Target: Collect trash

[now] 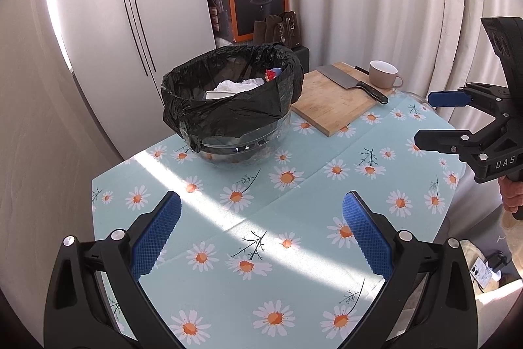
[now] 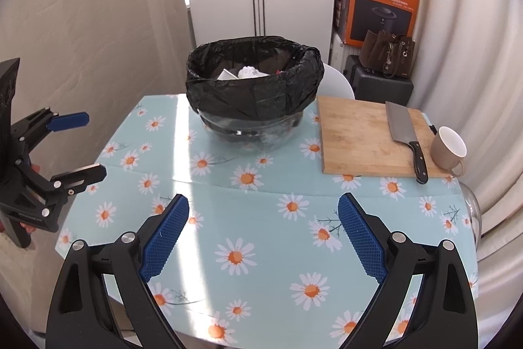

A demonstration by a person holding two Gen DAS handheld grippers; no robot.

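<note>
I have both tongs hanging over the table (image 1: 294,218), its daisy-print cloth filling the space under and ahead of them. The largest thing on it is the bin (image 2: 255,94) — a clear bowl lined with a black bag folded over its rim — standing ahead of both tongs, toward the far side of the table, left of centre for my left gripper (image 1: 261,228) and just left of straight ahead for my right gripper (image 2: 263,231). Inside it I see the trash (image 1: 240,85): crumpled white paper, a white container and a bit of red and blue, all lying below the bag's rim. To the right of the bin, close beside it, lies the wooden cutting board (image 2: 359,136), with a cleaver (image 2: 403,133) flat on its right part, handle pointing back toward me. The beige cup (image 2: 447,151) sits at the board's right edge, beyond the cleaver's handle. Both grippers are released, blue pads spread wide with nothing between them — each one also shows in the other's view, out to the side, equally spread.
</note>
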